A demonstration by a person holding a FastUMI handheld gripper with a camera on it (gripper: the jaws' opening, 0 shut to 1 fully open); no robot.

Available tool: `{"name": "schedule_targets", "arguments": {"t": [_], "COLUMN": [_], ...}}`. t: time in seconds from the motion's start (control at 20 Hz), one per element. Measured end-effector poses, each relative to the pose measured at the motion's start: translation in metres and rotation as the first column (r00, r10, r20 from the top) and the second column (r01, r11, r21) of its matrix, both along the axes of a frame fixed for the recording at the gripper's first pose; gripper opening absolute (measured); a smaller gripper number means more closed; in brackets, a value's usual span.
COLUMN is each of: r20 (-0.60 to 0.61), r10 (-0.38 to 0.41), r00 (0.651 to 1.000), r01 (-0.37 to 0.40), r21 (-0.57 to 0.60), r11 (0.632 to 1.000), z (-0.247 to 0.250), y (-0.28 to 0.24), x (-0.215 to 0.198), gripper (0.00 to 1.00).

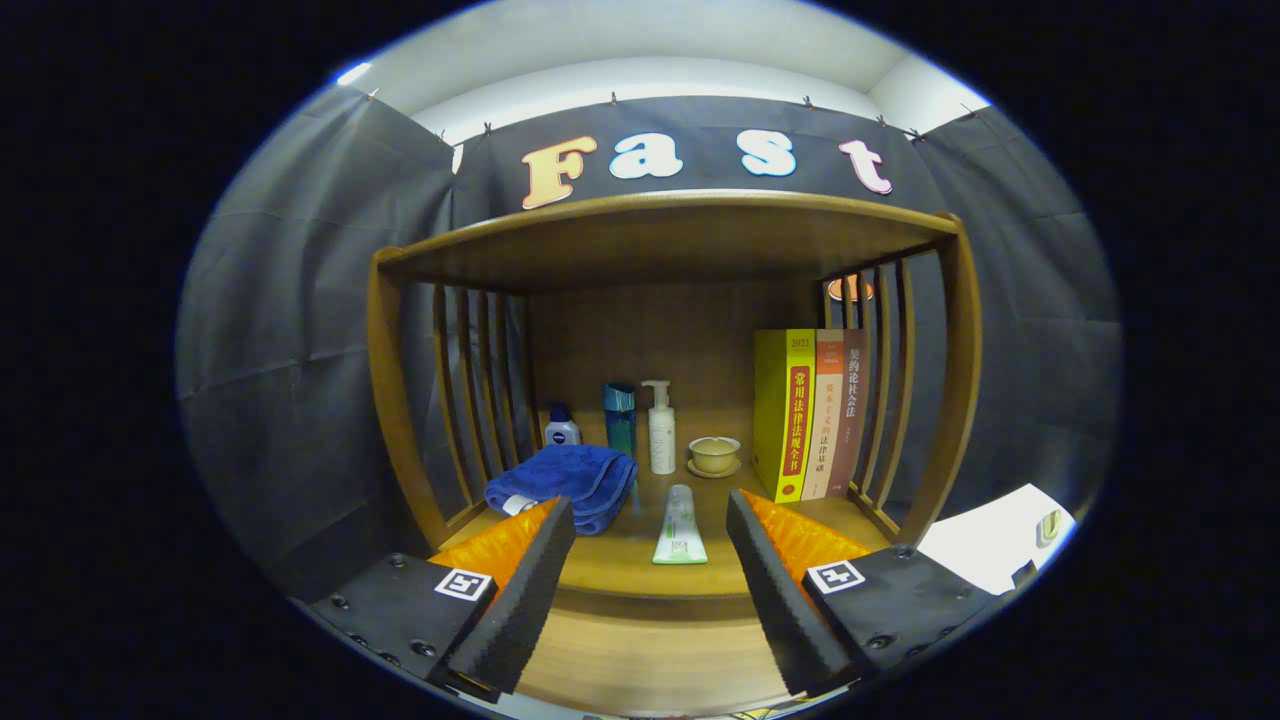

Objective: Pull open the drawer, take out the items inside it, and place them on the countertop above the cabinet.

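We hold the tongs (650,525) apart, empty, over the tabletop (640,660). A tube (680,525) lies at twelve o'clock between them, a towel (565,485) at ten, bottles (640,425), cup (714,454) and books (810,415) beyond.

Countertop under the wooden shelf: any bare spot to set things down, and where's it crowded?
Bare wood lies on the wooden countertop between the open gripper fingers, nearer than the green-and-white tube, plus a patch between the tube and the yellow, orange and brown books. The back is crowded: folded blue towel, bottles, white pump bottle, small ceramic cup on a saucer.
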State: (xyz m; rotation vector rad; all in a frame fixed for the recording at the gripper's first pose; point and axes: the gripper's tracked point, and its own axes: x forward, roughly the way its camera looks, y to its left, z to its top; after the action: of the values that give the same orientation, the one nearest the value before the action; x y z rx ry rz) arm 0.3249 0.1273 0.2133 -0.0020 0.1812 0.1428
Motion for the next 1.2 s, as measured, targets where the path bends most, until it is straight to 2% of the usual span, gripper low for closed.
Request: {"name": "schedule_targets", "arguments": {"t": [0.25,0.6,0.7,0.8,1.0,1.2], "r20": [0.051,0.101,0.106,0.121,0.148,0.156], "r10": [-0.011,-0.043,-0.055,-0.097,-0.118,-0.102], "r00": [0.999,0.994,0.993,0.988,0.982,0.982], "r01": [0.011,0.042,0.054,0.098,0.120,0.093], "r21": [-0.002,0.011,0.013,0.004,-0.001,0.063], "r11": [1.000,0.999,0.998,0.995,0.993,0.994], "z": [-0.021,-0.063,-0.072,-0.081,-0.097,-0.106], "y": [-0.010,-0.004,-0.003,-0.015,-0.028,-0.023], "x": [-0.065,-0.132,-0.143,-0.152,-0.158,-0.160], "gripper": [0.99,0.99,0.99,0.99,0.99,0.99]}}
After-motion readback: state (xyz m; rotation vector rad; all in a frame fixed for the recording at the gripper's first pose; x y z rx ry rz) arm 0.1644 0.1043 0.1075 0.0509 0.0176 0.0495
